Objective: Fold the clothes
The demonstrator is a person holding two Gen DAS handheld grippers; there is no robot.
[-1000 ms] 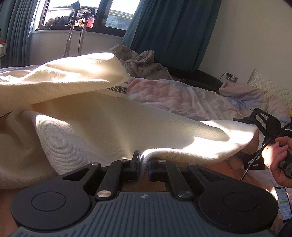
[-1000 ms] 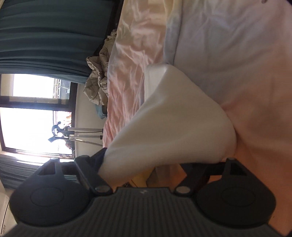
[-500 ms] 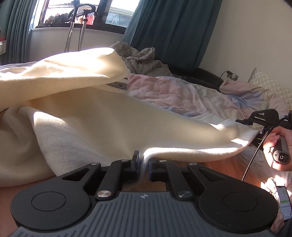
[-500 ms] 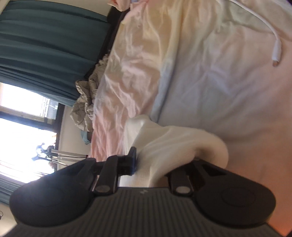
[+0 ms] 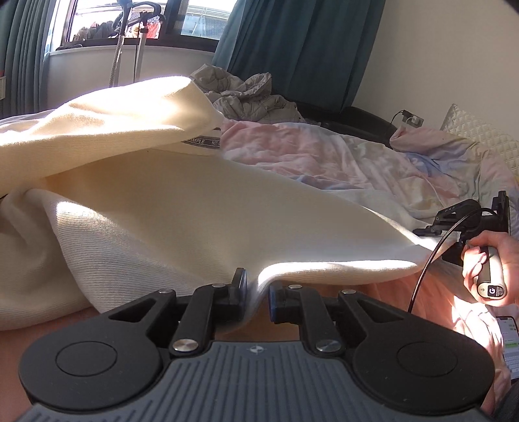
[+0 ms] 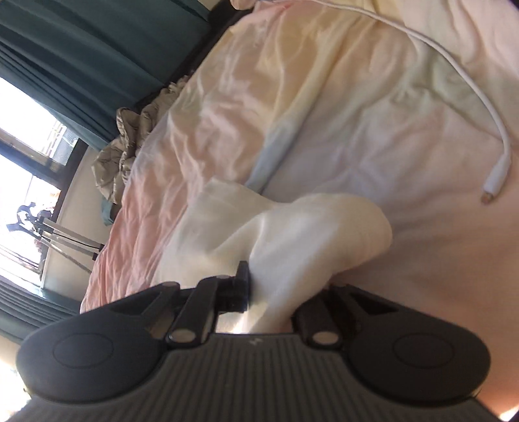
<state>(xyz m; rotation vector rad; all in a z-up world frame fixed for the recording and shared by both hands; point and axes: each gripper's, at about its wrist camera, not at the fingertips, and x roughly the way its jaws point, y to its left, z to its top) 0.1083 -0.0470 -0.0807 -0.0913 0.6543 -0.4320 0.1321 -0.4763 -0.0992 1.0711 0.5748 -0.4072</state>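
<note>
The cream knit garment (image 5: 181, 207) lies spread over the near side of a bed, its lower hem lifted at 2 points. Nearest in the left wrist view, the left gripper (image 5: 258, 290) pinches that hem: the cloth runs down between the 2 pads, and the jaws, narrow, have just eased apart a little with the fabric between them. From there the hem stretches to the right edge of the view, where the right gripper (image 5: 460, 220) takes its other end, a hand (image 5: 486, 259) wrapped around the handle and a black cable looping down from it. A phone (image 5: 509, 347) lies at the lower right.

In the right wrist view the right gripper (image 6: 271, 289) is clamped narrowly on a bunched fold of the same garment (image 6: 292, 240), which hides the far finger; its jaws closed within the last second and have just widened slightly again.

Beyond the garment, a folded-over part shows a label (image 5: 202, 142) with printed letters. Further off lies the pastel pink and blue bedsheet (image 5: 324, 155), with a white charging cable (image 6: 470, 84) resting on it. A crumpled grey quilt (image 5: 249, 97) sits at the far edge, then teal curtains (image 5: 301, 45) and a sunlit window (image 5: 113, 19).
</note>
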